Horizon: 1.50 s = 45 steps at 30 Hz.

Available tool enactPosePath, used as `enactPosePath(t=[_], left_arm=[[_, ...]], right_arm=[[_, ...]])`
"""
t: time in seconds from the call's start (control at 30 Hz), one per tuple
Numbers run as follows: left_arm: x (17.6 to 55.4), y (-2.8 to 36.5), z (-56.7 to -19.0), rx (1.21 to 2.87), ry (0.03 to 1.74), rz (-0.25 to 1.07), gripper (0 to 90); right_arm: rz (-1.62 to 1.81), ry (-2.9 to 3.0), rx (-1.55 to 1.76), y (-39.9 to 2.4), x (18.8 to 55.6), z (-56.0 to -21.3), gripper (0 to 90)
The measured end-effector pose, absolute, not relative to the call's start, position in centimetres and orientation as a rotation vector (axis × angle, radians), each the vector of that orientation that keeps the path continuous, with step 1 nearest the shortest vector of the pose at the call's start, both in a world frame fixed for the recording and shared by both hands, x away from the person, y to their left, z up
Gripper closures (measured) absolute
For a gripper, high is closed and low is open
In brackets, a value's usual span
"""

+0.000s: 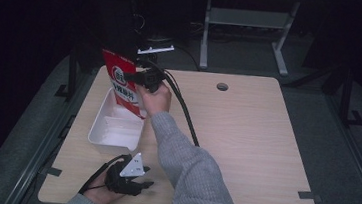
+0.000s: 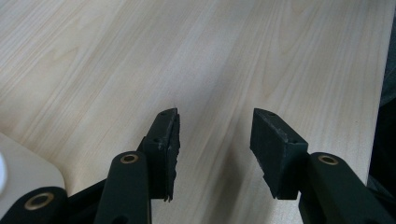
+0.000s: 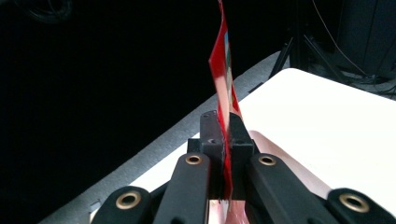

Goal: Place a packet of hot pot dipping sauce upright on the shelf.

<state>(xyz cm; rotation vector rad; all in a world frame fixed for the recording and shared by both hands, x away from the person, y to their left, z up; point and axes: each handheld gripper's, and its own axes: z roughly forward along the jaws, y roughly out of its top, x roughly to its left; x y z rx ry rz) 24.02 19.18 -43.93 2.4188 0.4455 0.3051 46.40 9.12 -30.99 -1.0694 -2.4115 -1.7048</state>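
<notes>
Can't read the print on the red packet (image 1: pixel 123 84) from the high view, it's too small, and in the right gripper view I'm only seeing it edge-on so the front is hidden. Its lower end sits behind the hand (image 1: pixel 155 99), so I can't tell if it's open at the bottom.

The right gripper (image 3: pixel 225 135) has its jaws pinched tight on that packet, the thin red sheet (image 3: pixel 223 79) standing up between them. It's held up in the air over the far end of the white tray (image 1: pixel 97 121), near the table's far left corner.

The left gripper (image 2: pixel 215 140) has its jaws spread wide with nothing between them, just bare wood table (image 2: pixel 261 56) underneath. In the high view it rests at the near edge, just in front of the tray.

The tray looks empty as far as I can see, though the packet covers its far end.
</notes>
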Motion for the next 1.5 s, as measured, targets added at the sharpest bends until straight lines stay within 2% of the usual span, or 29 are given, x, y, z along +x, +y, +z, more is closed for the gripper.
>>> enactPosePath(t=[0.43,1.5], left_arm=[[24.0,19.1,-43.9,2.421,0.438,0.309,51.7],[24.0,18.9,-44.1,2.429,0.433,0.306,51.6]], right_arm=[[-1.640,-2.487,-1.075,10.3,46.5,-32.7,88.3],[-1.549,-2.548,-0.996,9.0,44.4,-33.8,87.6]])
